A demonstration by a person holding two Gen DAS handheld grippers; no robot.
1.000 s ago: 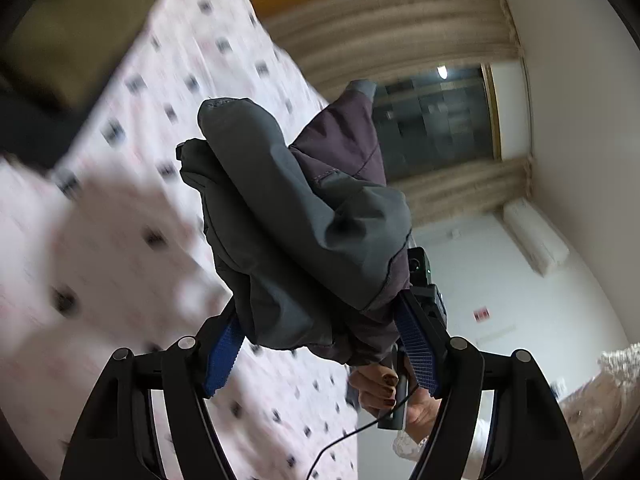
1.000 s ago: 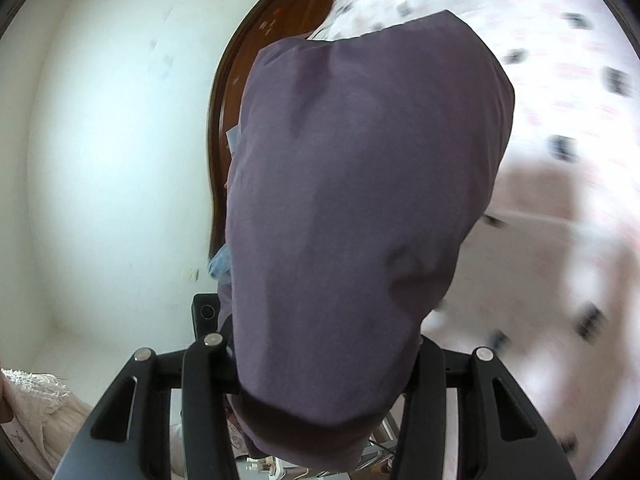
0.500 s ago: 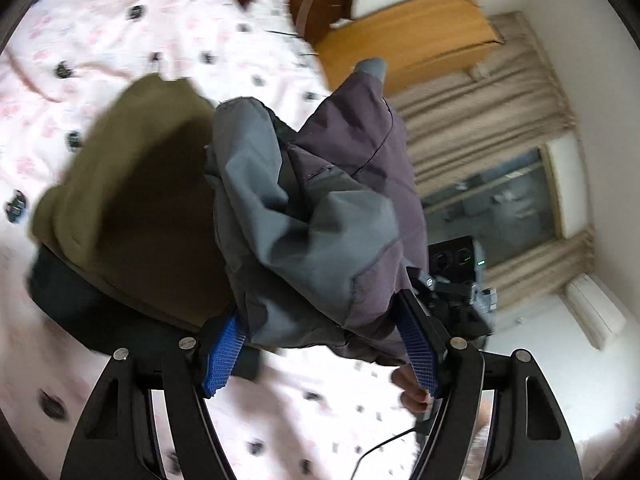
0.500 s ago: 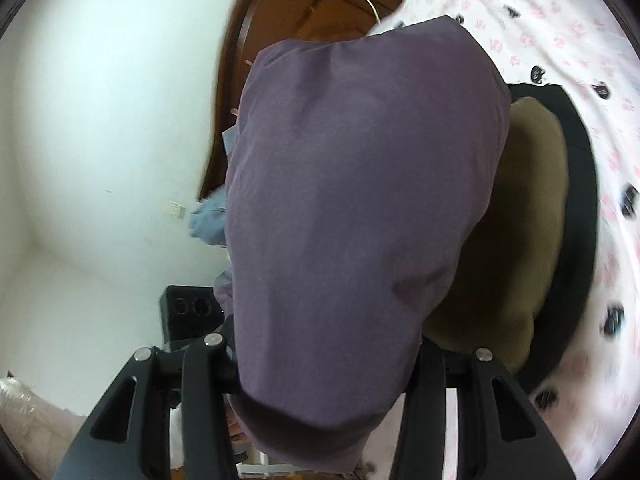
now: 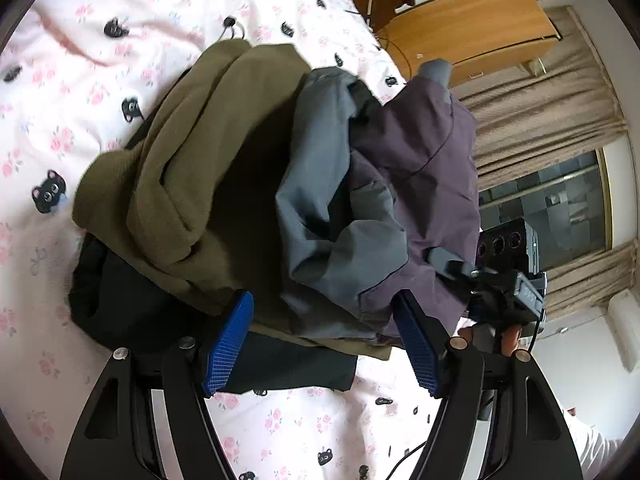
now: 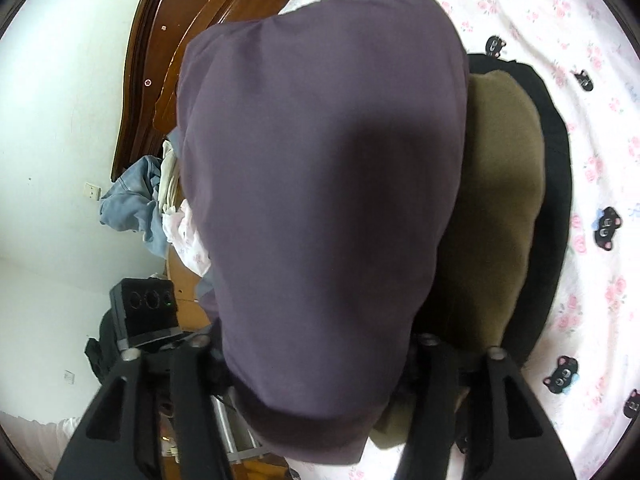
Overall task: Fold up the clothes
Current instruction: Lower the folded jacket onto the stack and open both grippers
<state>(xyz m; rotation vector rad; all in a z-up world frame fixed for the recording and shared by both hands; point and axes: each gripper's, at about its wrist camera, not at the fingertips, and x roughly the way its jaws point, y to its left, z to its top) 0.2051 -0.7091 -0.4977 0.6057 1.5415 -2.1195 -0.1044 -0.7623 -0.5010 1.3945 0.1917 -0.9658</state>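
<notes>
On the floral bed (image 5: pixel 168 8), one olive garment (image 5: pixel 192 168) tops one black garment (image 5: pixel 132 304). My left claw (image 5: pixel 320 344) gapes wide; my right claw (image 6: pixel 312 384) grips one purple-grey jacket (image 6: pixel 320 184) at twelve o'clock.

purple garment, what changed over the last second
Both grippers carried the purple garment across the bed to over the olive garment on the black one. The left gripper now stands wide; whether it released is unclear. The right gripper's hold looks unchanged, fingers hidden.
</notes>
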